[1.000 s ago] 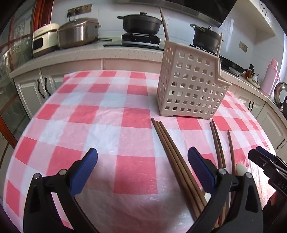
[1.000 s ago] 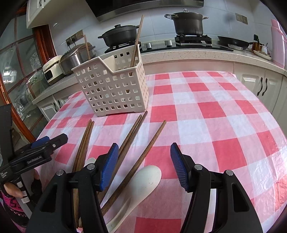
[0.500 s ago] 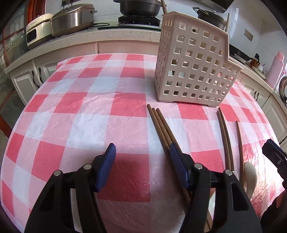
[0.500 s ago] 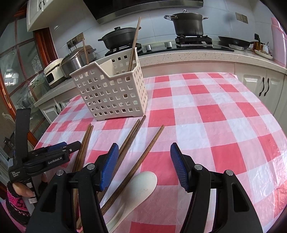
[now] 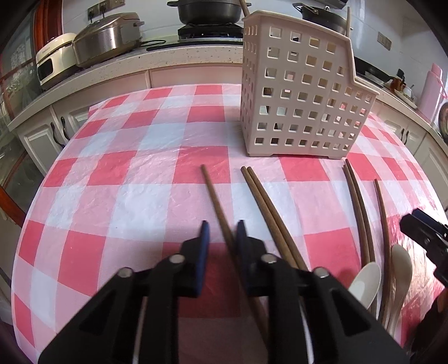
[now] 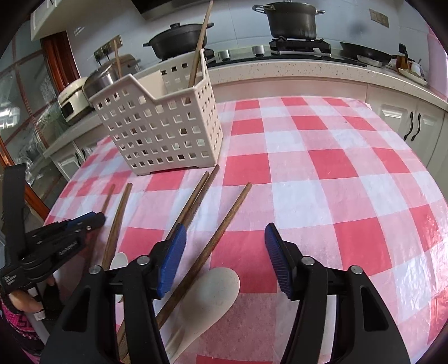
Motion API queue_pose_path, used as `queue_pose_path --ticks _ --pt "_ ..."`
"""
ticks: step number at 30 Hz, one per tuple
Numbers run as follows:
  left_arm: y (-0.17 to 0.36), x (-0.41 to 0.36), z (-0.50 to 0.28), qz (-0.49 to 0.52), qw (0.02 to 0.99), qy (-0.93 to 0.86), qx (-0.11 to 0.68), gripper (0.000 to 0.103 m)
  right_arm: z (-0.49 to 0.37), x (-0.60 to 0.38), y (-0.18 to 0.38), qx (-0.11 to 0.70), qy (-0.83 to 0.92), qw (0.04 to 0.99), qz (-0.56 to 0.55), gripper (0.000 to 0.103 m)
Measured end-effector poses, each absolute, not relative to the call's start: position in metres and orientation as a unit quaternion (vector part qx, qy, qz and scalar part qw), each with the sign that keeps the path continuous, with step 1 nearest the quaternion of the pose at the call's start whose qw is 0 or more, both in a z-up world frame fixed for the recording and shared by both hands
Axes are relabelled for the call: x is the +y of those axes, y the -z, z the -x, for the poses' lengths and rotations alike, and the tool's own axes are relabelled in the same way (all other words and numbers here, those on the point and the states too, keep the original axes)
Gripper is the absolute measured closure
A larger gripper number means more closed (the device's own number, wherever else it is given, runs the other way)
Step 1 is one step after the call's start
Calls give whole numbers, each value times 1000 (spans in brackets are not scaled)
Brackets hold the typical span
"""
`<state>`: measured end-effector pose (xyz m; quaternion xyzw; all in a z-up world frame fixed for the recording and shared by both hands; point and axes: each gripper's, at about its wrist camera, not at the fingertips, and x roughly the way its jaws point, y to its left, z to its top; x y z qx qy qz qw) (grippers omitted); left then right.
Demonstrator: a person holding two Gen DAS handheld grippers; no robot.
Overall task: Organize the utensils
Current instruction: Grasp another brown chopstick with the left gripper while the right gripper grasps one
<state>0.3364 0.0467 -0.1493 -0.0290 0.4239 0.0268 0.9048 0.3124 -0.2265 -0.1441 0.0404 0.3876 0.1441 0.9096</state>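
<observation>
On the red-checked tablecloth (image 5: 134,173) stands a perforated cream basket (image 5: 302,92) (image 6: 162,126) with two chopsticks (image 6: 200,47) upright in it. My left gripper (image 5: 222,238) (image 6: 95,218) is closing around a single brown chopstick (image 5: 215,193). Its right pad touches the stick, and a slim gap shows at the left pad. A chopstick pair (image 5: 268,212) lies just to the right. My right gripper (image 6: 224,252) (image 5: 420,226) is open and closing slightly above a chopstick (image 6: 224,226) and a white spoon (image 6: 212,291), touching neither.
More chopsticks (image 5: 361,212) and two white spoons (image 5: 364,282) lie toward the table's right. A worktop (image 6: 308,70) behind carries black pots (image 6: 291,19), a rice cooker (image 5: 106,39) and a pan. A hand (image 6: 19,302) holds the left gripper.
The left jaws went from wide open to nearly closed around one chopstick, and that stick has swung left, away from its two neighbours. The right gripper stayed put, and its jaws narrowed slightly.
</observation>
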Motion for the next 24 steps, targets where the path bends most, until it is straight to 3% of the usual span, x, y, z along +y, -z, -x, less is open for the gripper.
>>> queue_pose_path --ticks 5,16,20,24 --pt "150 54 -331 45 905 -8 422 94 -320 -220 148 406 -135 903 -30 63" --pt "150 70 -326 67 905 7 420 96 -331 -201 157 431 -118 895 2 72" --pt "151 73 -326 74 904 12 420 95 -335 -193 157 431 -105 896 21 87" --pt "151 76 -327 79 904 14 420 94 -335 -189 157 434 -97 895 36 88"
